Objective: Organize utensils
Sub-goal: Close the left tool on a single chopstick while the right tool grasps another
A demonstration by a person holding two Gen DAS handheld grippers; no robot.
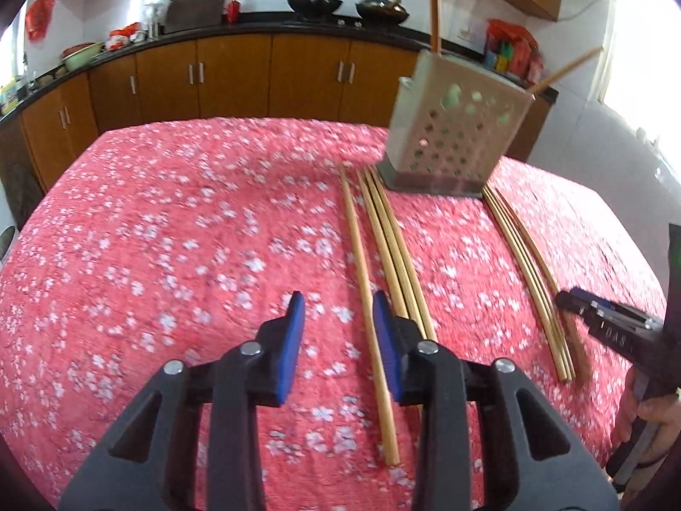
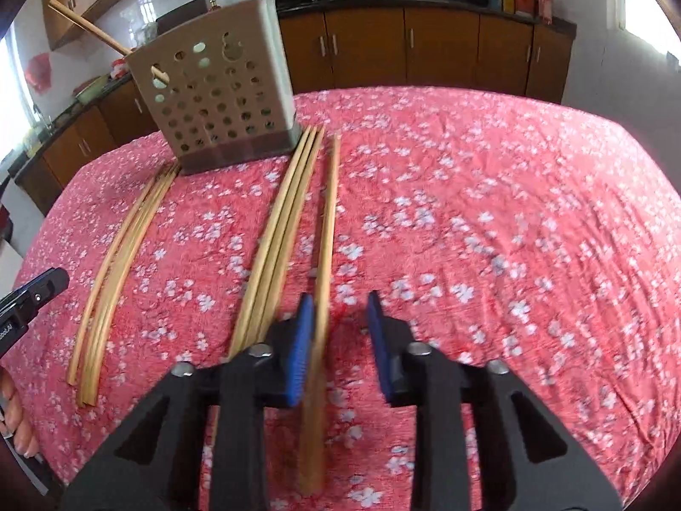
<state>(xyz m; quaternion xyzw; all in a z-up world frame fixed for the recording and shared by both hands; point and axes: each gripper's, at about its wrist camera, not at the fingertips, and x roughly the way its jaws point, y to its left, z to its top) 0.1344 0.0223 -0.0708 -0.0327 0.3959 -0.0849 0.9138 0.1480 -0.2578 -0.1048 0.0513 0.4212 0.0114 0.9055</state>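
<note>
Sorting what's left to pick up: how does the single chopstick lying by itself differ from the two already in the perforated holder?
The lone chopstick lies flat on the floral tablecloth; the holder chopsticks stand up or lean out of the perforated holder. The lone one shows its whole length; theirs is partly hidden inside. All look like plain light wood.
</note>
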